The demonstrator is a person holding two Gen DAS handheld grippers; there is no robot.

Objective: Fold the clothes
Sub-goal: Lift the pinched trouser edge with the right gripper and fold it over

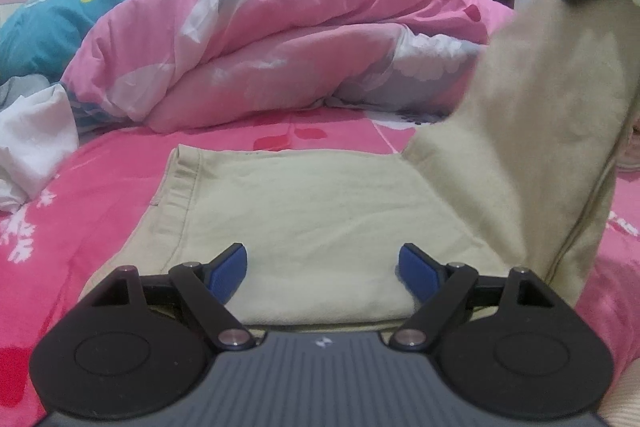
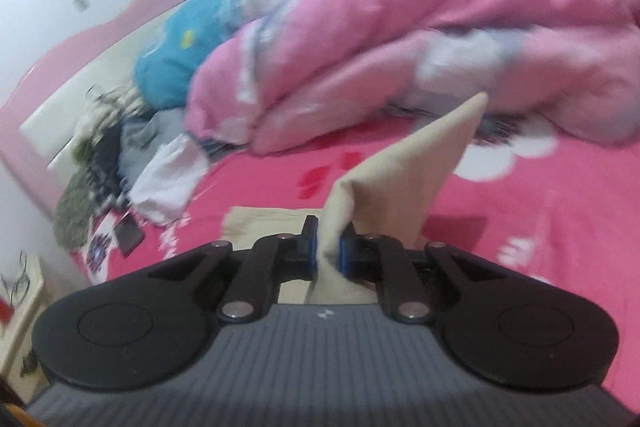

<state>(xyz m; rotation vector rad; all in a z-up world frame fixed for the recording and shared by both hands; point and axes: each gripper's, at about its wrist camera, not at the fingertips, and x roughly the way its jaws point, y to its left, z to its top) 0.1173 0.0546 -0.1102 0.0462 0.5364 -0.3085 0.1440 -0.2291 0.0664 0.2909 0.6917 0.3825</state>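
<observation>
- Big pink duvet (image 1: pixel 280 39) is bunched up at the back of the bed (image 1: pixel 120 163), with a white cloth (image 1: pixel 32 143) and a heap of clothes (image 2: pixel 104 155) off to the left.
- Beige garment (image 1: pixel 312 211) lies flat on the bed, its right part lifted up.
- Left tongs (image 1: pixel 322 269) hover low over it, spread wide, holding nothing.
- Right tongs (image 2: pixel 329 247) are raised, clamped on the lifted fabric.
</observation>
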